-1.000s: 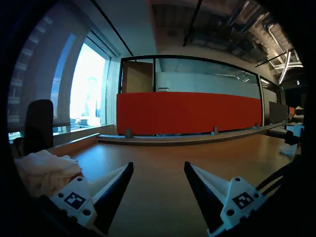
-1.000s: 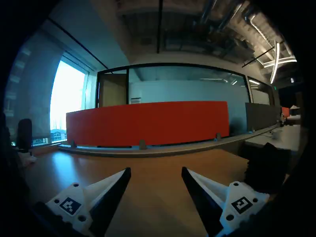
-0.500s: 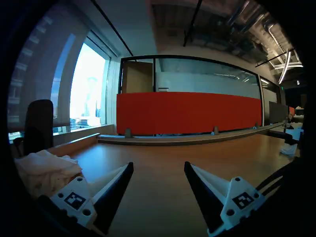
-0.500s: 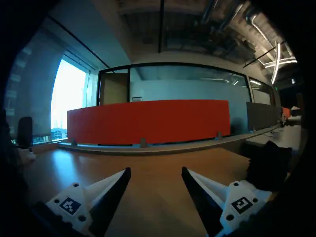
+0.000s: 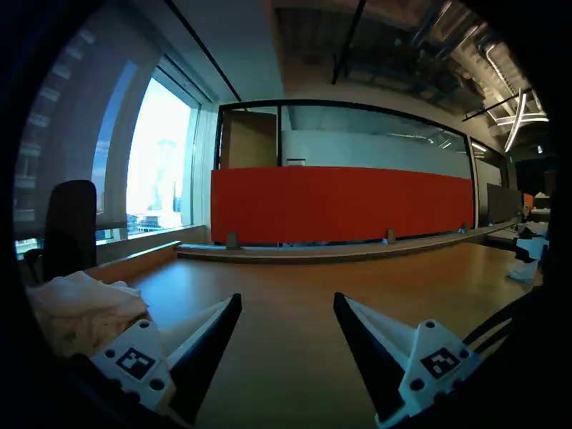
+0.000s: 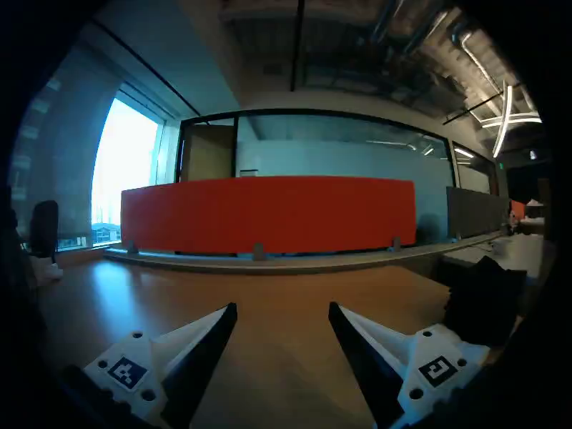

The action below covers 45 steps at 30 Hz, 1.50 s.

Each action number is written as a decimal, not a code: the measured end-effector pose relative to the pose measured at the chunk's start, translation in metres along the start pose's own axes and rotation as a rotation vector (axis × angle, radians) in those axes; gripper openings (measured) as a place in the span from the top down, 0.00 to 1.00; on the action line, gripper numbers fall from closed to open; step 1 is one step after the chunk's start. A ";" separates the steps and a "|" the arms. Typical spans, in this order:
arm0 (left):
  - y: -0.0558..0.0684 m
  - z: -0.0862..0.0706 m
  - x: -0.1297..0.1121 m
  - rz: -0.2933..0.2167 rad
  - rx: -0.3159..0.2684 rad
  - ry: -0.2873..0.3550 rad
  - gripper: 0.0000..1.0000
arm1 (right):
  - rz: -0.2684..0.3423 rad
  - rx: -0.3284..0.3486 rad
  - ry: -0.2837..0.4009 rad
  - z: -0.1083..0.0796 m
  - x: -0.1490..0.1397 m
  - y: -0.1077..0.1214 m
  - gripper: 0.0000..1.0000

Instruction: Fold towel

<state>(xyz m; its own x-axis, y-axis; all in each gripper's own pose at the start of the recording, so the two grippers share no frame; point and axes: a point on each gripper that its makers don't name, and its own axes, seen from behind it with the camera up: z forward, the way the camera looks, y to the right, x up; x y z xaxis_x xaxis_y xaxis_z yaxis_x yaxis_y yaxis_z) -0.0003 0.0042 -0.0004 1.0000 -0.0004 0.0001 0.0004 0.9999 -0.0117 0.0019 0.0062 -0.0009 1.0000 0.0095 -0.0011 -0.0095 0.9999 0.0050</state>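
My left tool (image 5: 286, 295) and right tool (image 6: 281, 305) gape empty over the brown wooden bench (image 5: 400, 275); the crumpled white cloth towel (image 5: 82, 311) lies left.

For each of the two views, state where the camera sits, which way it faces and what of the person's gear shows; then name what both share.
Left gripper view: rides on the left hand-held gripper, low over the wooden table, facing the red partition; its two open fingers show, a crumpled white towel to their left.
Right gripper view: rides on the right hand-held gripper, facing the same way; its open fingers show, a dark bundle at right.
Shared: table, partition, bright window.
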 end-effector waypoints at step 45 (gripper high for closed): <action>-0.001 0.000 0.000 0.000 0.000 0.000 0.05 | -0.009 0.007 -0.002 0.000 0.000 -0.006 0.01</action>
<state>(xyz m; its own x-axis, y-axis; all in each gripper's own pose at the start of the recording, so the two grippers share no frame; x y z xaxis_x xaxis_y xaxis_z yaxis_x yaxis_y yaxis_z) -0.0004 0.0037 0.0000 1.0000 -0.0004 -0.0002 0.0004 0.9999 -0.0121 0.0016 0.0001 -0.0012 1.0000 0.0002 0.0006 -0.0002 0.9999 0.0116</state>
